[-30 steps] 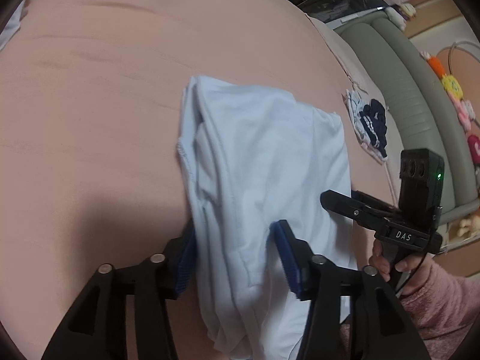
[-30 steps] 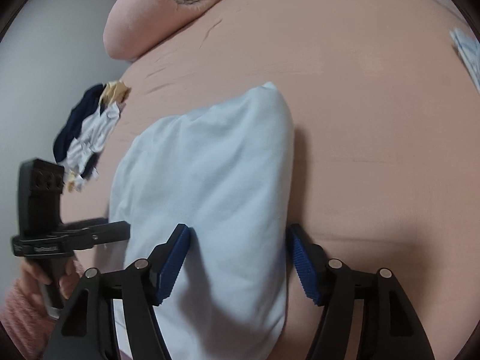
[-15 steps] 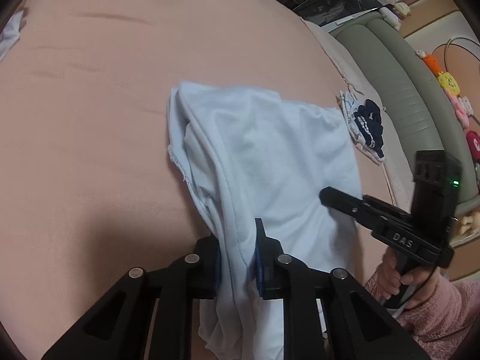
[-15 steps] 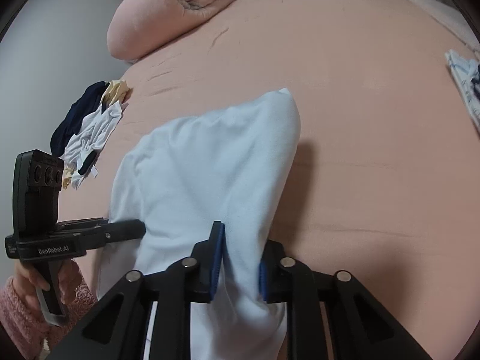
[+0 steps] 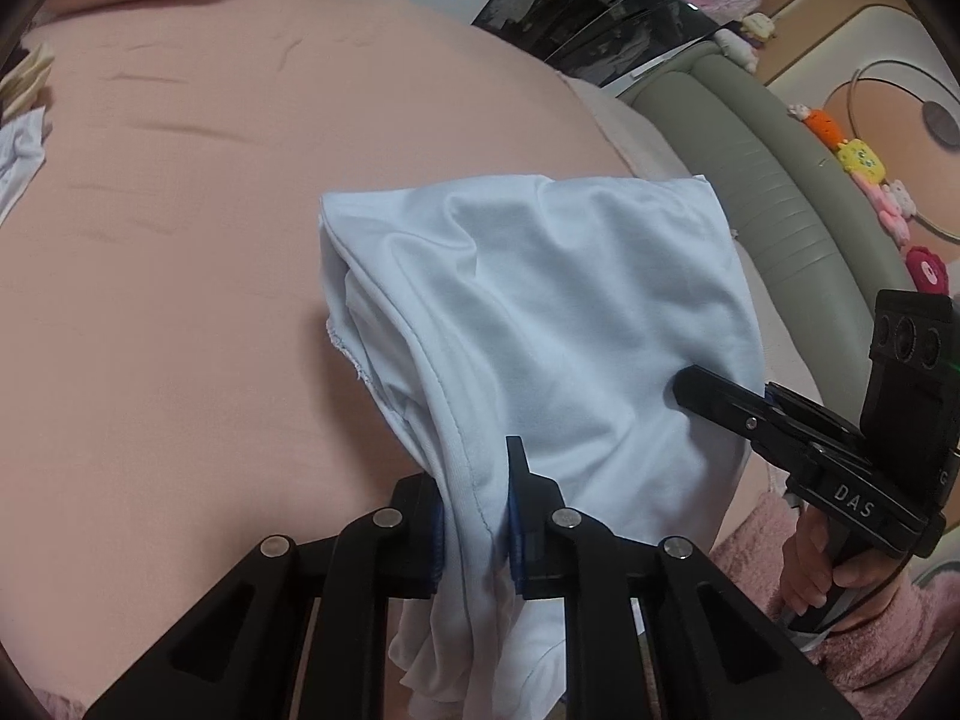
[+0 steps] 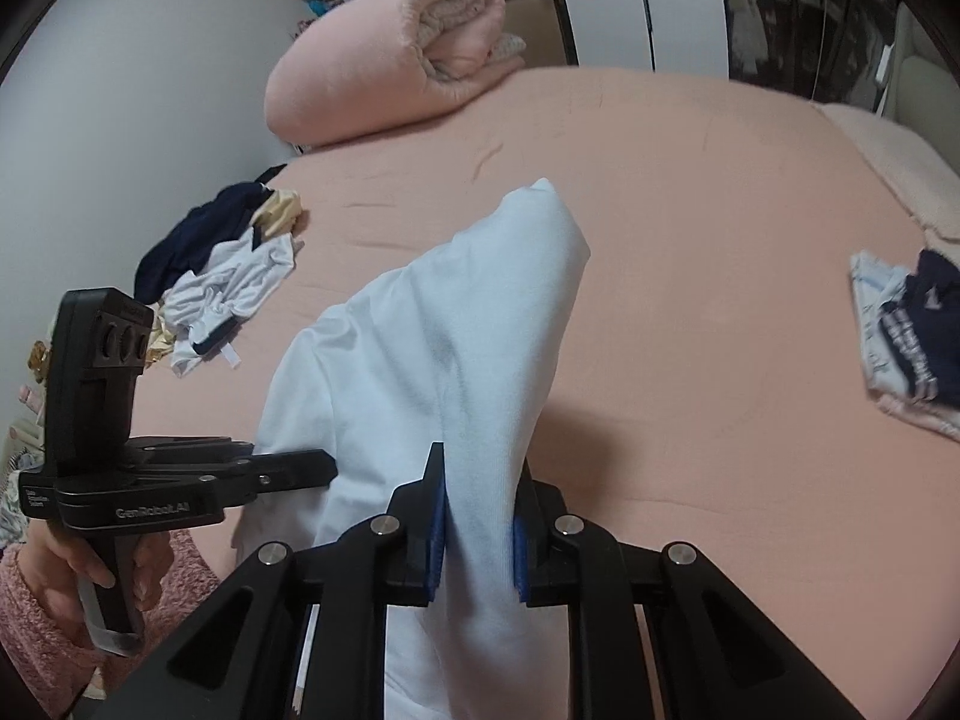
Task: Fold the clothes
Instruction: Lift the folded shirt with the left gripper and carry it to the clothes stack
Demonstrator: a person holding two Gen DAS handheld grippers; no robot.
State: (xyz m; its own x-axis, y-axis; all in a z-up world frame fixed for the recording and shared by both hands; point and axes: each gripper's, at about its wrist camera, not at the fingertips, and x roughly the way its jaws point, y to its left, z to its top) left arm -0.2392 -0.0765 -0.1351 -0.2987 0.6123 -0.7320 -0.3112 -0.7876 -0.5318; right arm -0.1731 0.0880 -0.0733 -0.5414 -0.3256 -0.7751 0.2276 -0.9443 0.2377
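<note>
Your left gripper (image 5: 477, 516) and right gripper (image 6: 480, 531) have both just closed their jaws on the near edge of the pale blue shirt (image 5: 540, 312), draped on the pink bed (image 5: 180, 210). Uneven lifting could skew the fold or pull fabric free.

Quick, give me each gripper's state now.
Left gripper: shut on the white garment.
Right gripper: shut on the same garment.
</note>
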